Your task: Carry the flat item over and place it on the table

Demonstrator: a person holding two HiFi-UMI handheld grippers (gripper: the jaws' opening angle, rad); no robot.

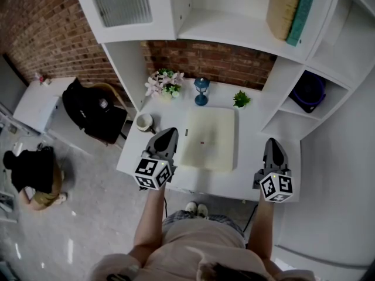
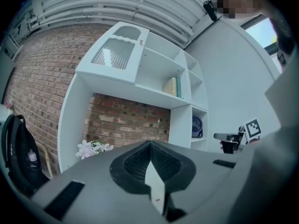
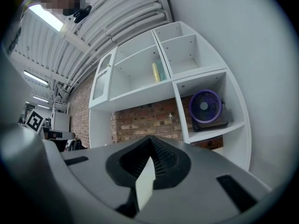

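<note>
A flat cream-coloured board (image 1: 208,138) with a small red mark at its middle lies on the white table (image 1: 258,122). My left gripper (image 1: 168,132) hovers just beyond the board's left edge, jaws together with nothing between them. My right gripper (image 1: 273,142) hangs over the table's right part, well apart from the board, also shut and holding nothing. In the left gripper view the ribbed pads meet at the tip of the left gripper (image 2: 149,143); the right gripper (image 3: 149,138) looks the same in its own view. Both point level toward the shelving.
At the table's back stand pink flowers (image 1: 164,82), a blue lantern (image 1: 201,91) and a small green plant (image 1: 241,99); a mug (image 1: 144,122) sits at the left. A purple fan (image 3: 205,107) fills a shelf cubby. A black bag (image 1: 88,107) rests on a chair, a person (image 1: 35,174) crouches on the floor.
</note>
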